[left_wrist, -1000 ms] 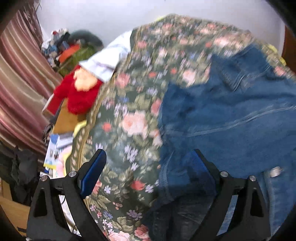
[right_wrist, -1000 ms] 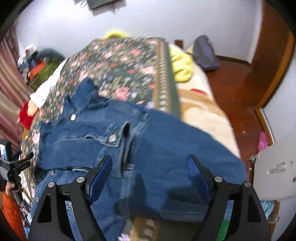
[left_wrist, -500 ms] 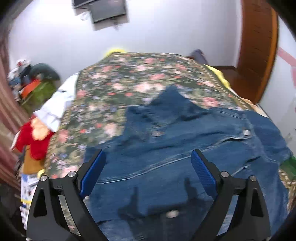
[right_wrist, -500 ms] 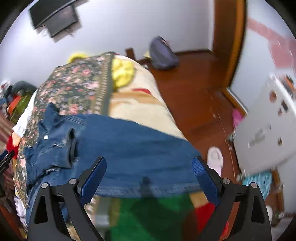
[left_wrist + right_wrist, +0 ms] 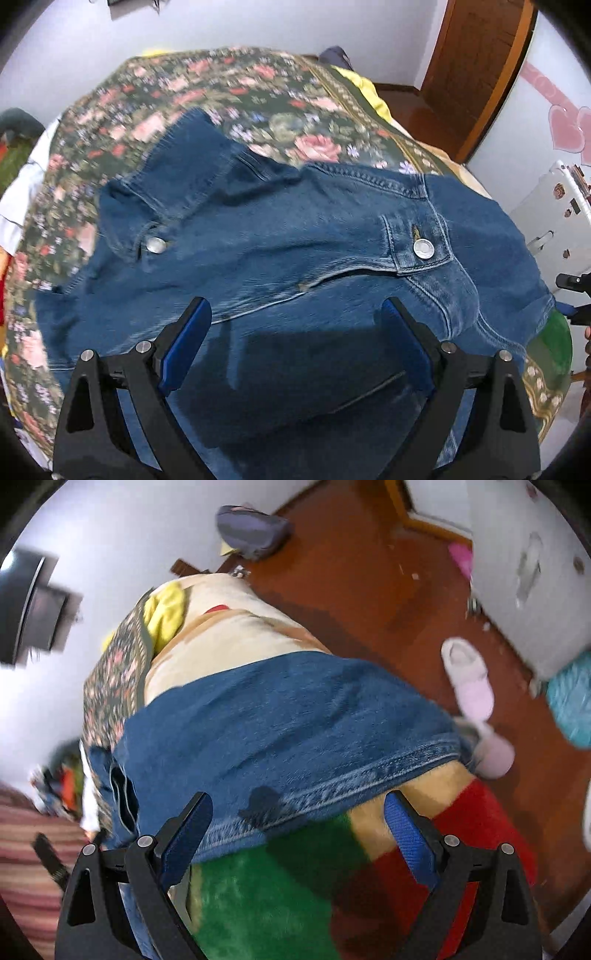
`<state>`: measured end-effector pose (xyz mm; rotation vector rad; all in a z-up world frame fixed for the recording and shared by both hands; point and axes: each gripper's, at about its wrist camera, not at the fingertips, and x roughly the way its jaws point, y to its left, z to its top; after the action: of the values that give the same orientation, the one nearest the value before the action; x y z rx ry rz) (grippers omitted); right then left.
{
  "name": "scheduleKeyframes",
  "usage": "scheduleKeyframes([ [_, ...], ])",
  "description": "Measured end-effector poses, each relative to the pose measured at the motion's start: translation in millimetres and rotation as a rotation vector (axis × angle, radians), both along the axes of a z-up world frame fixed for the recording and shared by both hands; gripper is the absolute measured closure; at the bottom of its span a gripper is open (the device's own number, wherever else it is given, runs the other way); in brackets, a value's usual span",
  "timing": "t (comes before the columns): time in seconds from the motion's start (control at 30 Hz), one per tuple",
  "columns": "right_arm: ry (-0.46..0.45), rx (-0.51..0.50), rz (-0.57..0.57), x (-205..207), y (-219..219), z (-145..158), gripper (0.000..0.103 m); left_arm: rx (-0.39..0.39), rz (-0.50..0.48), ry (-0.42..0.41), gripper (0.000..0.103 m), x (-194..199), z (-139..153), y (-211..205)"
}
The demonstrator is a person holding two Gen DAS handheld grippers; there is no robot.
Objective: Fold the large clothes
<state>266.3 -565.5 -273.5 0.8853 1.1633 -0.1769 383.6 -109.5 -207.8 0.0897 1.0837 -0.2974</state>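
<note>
A blue denim jacket (image 5: 295,236) lies spread on a bed with a dark floral bedspread (image 5: 258,88), collar at the upper left, two metal buttons showing. My left gripper (image 5: 295,332) is open and empty just above the jacket's lower body. In the right wrist view the jacket's sleeve or side (image 5: 280,723) drapes over the bed's right edge, its stitched hem nearest me. My right gripper (image 5: 297,823) is open and empty, hovering over that hem and a green, tan and red blanket (image 5: 266,897).
A wooden floor (image 5: 369,572) lies right of the bed with a white slipper (image 5: 469,675), a grey bag (image 5: 251,528) and a white cabinet (image 5: 535,565). A wooden door (image 5: 476,62) stands at the far right. Yellow cloth (image 5: 166,613) lies on the bed's edge.
Both views have swung to the right. The left gripper now hovers over the jacket's middle; the right has moved out over the sleeve hem at the bed's edge. Both stay open.
</note>
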Motion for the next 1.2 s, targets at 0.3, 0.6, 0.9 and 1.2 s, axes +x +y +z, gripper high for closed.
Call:
scheduleKeyframes([
  [0.3, -0.014, -0.010, -0.080, 21.6, -6.8, -22.8, 0.027, -0.028, -0.006, 0.074, 0.009, 6.3, -25.3, -5.5],
  [0.6, -0.120, -0.185, -0.085, 33.2, -1.2, 14.0, 0.079, -0.033, 0.043, 0.062, 0.009, 1.8, -18.3, 5.1],
  [0.9, -0.372, -0.331, 0.047, 53.4, 50.9, 123.7, 0.088, -0.084, 0.062, -0.045, 0.009, -21.4, 26.2, 30.7],
  [1.2, -0.637, -0.305, 0.296, 94.3, 182.4, 218.1, 0.090, -0.121, 0.173, -0.193, 0.009, -52.8, 74.3, 100.7],
])
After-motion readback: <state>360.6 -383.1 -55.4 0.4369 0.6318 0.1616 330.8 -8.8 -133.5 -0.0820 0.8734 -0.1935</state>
